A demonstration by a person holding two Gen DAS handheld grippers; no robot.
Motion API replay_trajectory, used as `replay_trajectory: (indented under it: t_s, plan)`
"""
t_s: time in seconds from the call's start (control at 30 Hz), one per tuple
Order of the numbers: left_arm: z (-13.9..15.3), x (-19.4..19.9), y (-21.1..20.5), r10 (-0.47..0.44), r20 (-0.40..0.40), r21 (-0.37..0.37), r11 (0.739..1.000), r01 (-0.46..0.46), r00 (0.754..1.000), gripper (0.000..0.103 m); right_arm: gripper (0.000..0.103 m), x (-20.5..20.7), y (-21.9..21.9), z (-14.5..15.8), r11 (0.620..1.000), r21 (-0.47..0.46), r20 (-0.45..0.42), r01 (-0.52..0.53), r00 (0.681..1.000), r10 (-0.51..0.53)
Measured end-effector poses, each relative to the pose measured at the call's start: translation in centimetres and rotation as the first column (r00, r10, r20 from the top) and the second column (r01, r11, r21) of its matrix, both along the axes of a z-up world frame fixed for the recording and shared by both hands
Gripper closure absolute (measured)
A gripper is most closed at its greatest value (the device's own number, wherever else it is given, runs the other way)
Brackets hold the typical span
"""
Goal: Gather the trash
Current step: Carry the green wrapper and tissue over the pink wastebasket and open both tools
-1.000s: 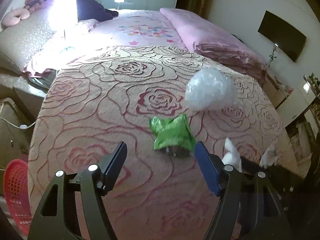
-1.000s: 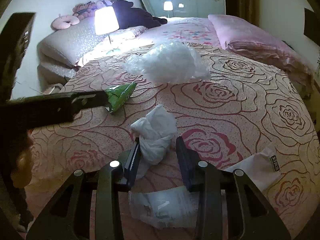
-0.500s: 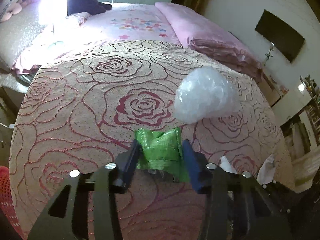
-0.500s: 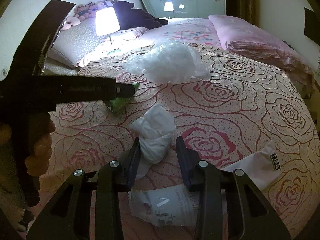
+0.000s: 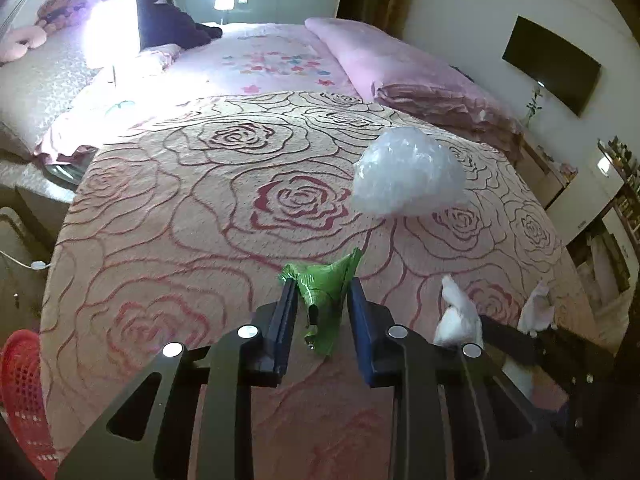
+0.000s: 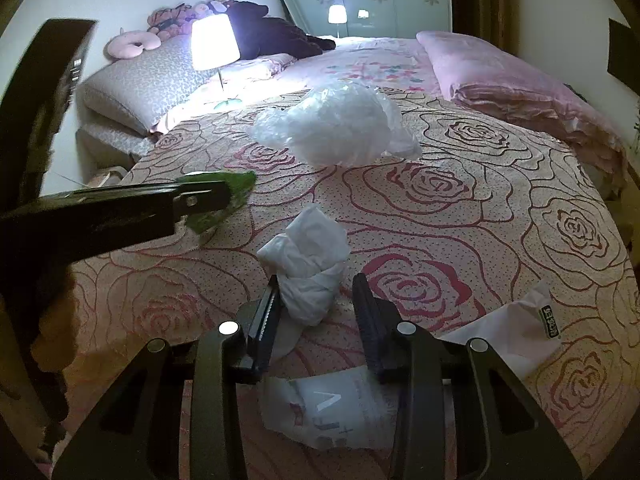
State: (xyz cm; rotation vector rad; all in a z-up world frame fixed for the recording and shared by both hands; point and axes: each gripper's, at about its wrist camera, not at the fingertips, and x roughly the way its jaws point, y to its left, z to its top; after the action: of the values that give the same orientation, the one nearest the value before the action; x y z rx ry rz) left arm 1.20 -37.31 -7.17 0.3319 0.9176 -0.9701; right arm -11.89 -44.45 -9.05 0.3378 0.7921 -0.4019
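Two grippers are each working a piece of trash on the rose-patterned bedspread (image 5: 168,216). Nearest, the left gripper (image 5: 322,300) is pinching the green wrapper (image 5: 324,284) between narrowed jaws; the wrapper is standing crumpled between the pads with its long axis running up and forward, one corner flaring past the right pad, and it appears lifted just off the cover. In the right wrist view the right gripper (image 6: 316,308) is bracketing the white crumpled tissue (image 6: 308,268), jaws fairly narrow, with the wad sitting against the left pad. Whether the right pad is touching it I cannot tell, so the grasp looks unsettled. The tissue's long axis is running away from the jaws, nearly in line with the fingers.

Beneath that gripper a flat white printed packet (image 6: 332,412) is lying on the cover, with another white wrapper (image 6: 516,332) off to its right. Farther out, the clear plastic bag (image 5: 408,172) is resting puffed up, dead ahead of the right gripper and ahead-right of the left one; the right hand seems better placed for it. A red basket (image 5: 20,392) is sitting low at the left, closest to the left hand, probably the drop point.
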Motion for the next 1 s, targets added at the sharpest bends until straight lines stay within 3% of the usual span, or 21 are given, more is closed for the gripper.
replay_trajectory:
  t_s: [0.27, 0.33, 0.4, 0.57, 0.63, 0.73, 1.0]
  plan:
    - [1.0, -0.8, 3.3, 0.024, 0.079, 0.002, 1.0, -0.024, 0.997, 0.078, 0.066, 1.2, 0.4, 0.8, 0.999, -0.015, -0.007, -0.031, 1.0, 0.031]
    - [1.1, -0.9, 3.9, 0.03, 0.087, 0.001, 1.0, -0.03, 0.996, 0.078, 0.047, 1.5, 0.3, 0.8, 0.999, -0.011, -0.011, -0.036, 0.999, 0.036]
    - [1.3, -0.9, 4.6, 0.04, 0.093, -0.001, 0.999, -0.04, 0.995, 0.078, 0.046, 1.8, 0.2, 1.0, 0.999, -0.031, -0.01, -0.022, 1.0, 0.022]
    - [1.4, -0.8, 5.9, 0.059, 0.099, -0.004, 0.998, -0.059, 0.993, 0.078, 0.048, 2.4, -0.6, 0.6, 1.0, -0.019, -0.023, -0.01, 1.0, 0.009]
    - [1.4, -0.8, 6.3, 0.067, 0.101, -0.004, 0.998, -0.066, 0.993, 0.078, 0.059, 2.4, -0.8, 0.3, 1.0, -0.008, -0.037, -0.007, 0.999, 0.007]
    - [1.5, -1.0, 6.9, 0.078, 0.103, -0.011, 0.997, -0.078, 0.992, 0.078, 0.065, 2.2, -0.6, 0.3, 1.0, -0.002, -0.028, -0.004, 1.0, 0.004]
    - [1.6, -0.9, 9.5, 0.134, 0.114, -0.021, 0.991, -0.132, 0.984, 0.078, 0.067, 2.5, 1.4, 1.1, 0.999, 0.006, 0.003, -0.052, 0.999, 0.052]
